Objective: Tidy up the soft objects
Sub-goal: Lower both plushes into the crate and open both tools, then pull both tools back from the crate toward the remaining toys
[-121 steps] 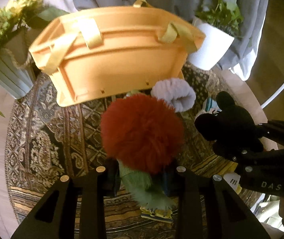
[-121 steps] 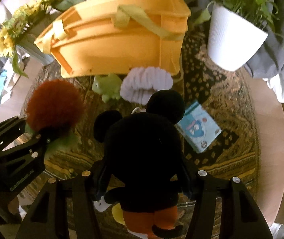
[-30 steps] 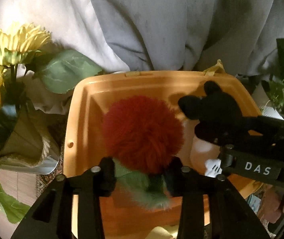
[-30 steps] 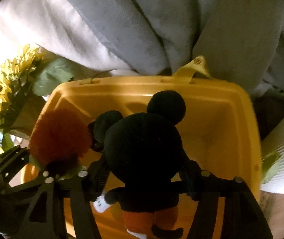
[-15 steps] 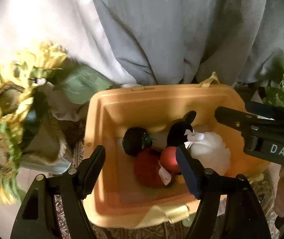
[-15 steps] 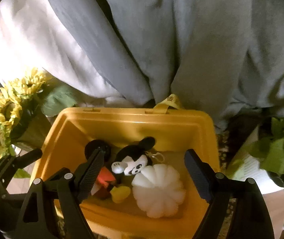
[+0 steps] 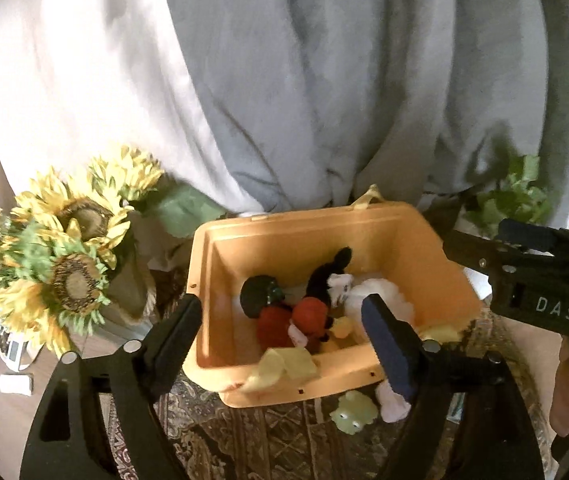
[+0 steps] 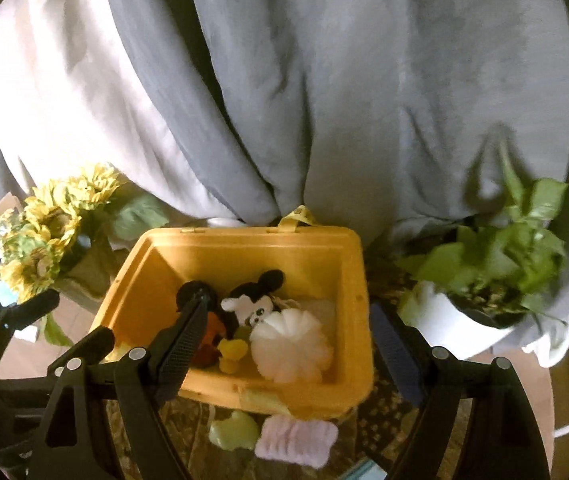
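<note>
A grey draped curtain [image 8: 364,100] hangs behind the patterned rug [image 7: 244,432]. The left hand-held gripper [image 7: 284,332] is opening with nothing between its jaws; the right hand-held gripper [image 8: 288,340] stands wide and empty. Both hover over the orange plastic basket [image 8: 244,248]. Inside it lie a black mouse plush [image 8: 252,300], a white ribbed pumpkin plush [image 8: 292,348] and a red fuzzy toy [image 7: 276,326]. In front of the basket, on the rug, lie a green frog toy [image 7: 354,412] and a pink ribbed cloth [image 8: 296,442].

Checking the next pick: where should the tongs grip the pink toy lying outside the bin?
Probably grip the pink toy across its narrow width, coming from above. It lies flat on the rug with the green frog tight on one side and the bin wall just behind.
</note>
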`<state>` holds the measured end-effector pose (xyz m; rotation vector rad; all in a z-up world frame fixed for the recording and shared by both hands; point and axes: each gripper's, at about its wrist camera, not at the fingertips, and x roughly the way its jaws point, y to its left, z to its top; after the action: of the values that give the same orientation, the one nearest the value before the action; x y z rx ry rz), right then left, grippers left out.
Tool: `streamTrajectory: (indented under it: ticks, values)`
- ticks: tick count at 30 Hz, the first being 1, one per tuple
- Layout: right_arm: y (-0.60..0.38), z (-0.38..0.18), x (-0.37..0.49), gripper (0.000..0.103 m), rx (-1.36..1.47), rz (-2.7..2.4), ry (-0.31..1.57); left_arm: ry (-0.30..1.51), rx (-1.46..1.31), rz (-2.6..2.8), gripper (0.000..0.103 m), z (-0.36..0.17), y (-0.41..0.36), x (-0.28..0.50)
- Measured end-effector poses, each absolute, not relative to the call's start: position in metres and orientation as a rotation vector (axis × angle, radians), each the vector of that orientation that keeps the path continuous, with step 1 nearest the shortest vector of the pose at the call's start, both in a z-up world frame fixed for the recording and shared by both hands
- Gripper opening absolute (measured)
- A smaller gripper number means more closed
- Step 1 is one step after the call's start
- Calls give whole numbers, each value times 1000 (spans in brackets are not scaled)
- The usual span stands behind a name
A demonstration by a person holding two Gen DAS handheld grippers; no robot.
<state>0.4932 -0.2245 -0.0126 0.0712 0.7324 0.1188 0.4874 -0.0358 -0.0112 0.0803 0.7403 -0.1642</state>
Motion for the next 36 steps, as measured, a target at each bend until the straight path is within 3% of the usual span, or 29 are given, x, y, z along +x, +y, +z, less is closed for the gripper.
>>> streamTrajectory:
  ticks: [16, 28, 36]
  values:
    - [-228, -1, 414, 84, 51, 64, 733, 737, 50, -111, 90, 0, -39, 401]
    - [-240, -15, 379, 84, -65, 111, 752, 826, -32, 26, 91, -25, -47, 349]
    - [-261, -34, 352, 84, -98, 195, 670, 783, -128, 238, 91, -45, -63, 297]
